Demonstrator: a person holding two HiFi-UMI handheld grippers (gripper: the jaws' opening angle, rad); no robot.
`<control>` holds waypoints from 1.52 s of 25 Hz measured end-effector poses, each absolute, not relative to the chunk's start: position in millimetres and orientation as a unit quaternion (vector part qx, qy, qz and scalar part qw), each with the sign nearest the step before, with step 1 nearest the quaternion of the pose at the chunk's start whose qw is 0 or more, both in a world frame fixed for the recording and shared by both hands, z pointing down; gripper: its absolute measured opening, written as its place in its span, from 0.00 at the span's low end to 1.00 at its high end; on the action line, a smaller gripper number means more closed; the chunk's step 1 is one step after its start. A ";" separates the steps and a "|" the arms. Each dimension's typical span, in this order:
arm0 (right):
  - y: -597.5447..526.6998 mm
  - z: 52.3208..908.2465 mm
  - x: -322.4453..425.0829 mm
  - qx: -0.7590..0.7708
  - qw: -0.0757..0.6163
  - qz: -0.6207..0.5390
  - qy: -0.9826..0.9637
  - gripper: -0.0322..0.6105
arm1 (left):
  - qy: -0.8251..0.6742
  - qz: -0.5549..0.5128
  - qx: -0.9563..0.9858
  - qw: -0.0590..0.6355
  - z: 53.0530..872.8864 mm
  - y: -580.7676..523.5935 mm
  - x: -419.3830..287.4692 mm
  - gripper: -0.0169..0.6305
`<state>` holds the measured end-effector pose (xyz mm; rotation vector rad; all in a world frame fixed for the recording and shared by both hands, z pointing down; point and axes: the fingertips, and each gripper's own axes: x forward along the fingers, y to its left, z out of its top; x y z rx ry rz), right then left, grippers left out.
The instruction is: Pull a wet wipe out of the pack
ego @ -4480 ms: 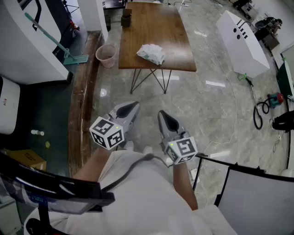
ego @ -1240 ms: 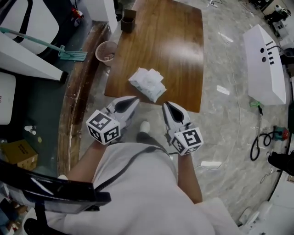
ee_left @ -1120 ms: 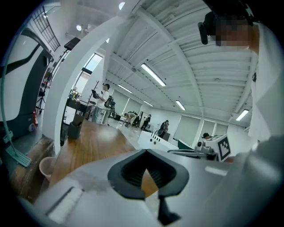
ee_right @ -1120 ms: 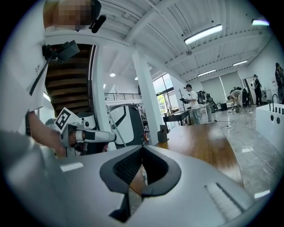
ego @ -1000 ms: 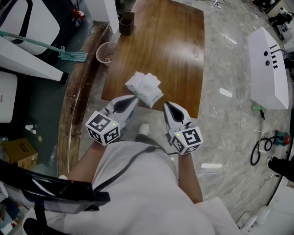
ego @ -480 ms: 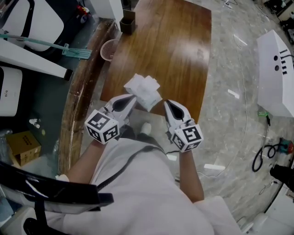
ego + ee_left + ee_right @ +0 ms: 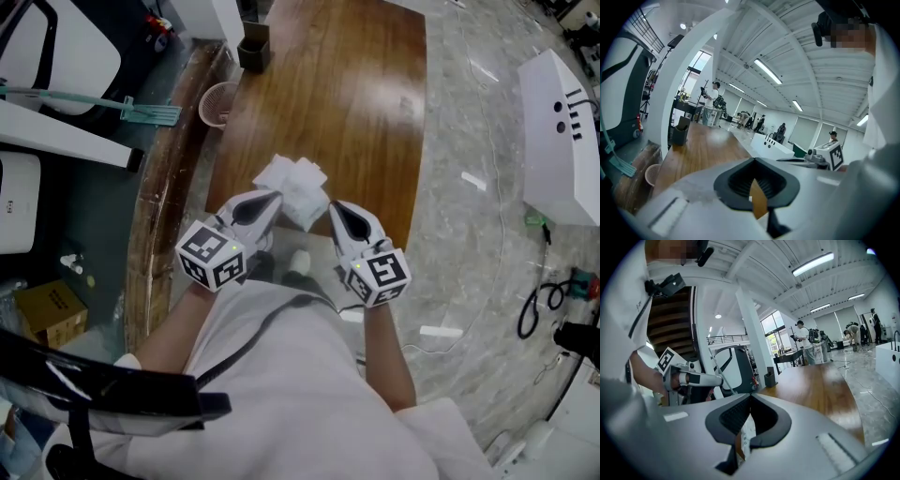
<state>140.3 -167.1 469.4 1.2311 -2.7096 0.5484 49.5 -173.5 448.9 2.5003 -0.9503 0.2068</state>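
A white, crumpled wet wipe pack lies near the front edge of the brown wooden table. In the head view my left gripper is shut, its tip at the pack's left front corner. My right gripper is also shut, its tip just right of the pack. Whether either tip touches the pack is unclear. In the left gripper view the left gripper shows only a sliver of table between its jaws. In the right gripper view the right gripper shows a sliver of white pack past its jaws.
A dark cup stands at the table's far left corner. A pink waste basket and a green mop sit on the floor to the left. A white cabinet is at the right, and a cable lies on the floor.
The person has walked up to the table, so the pack has come from far ahead to right at the gripper tips. Both grippers have stayed shut.
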 end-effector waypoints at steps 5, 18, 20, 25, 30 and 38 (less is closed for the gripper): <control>-172.3 474.9 127.8 0.422 0.070 0.184 -0.885 0.06 | -0.327 0.077 0.914 0.229 450.8 -181.9 40.5 0.03; -178.4 523.3 108.3 0.464 0.132 0.197 -0.854 0.06 | -0.273 0.095 0.922 0.257 469.1 -194.2 34.7 0.03; -179.4 530.5 107.2 0.466 0.139 0.202 -0.850 0.07 | -0.267 0.099 0.924 0.254 470.9 -195.6 35.7 0.03; -181.9 556.4 107.0 0.465 0.166 0.217 -0.842 0.15 | -0.254 0.119 0.926 0.253 484.7 -192.8 39.5 0.03; -189.2 577.0 109.0 0.468 0.181 0.233 -0.833 0.20 | -0.247 0.134 0.925 0.255 496.3 -191.8 43.7 0.03; -194.0 608.8 106.3 0.456 0.215 0.251 -0.826 0.21 | -0.240 0.154 0.923 0.256 510.2 -196.7 47.1 0.03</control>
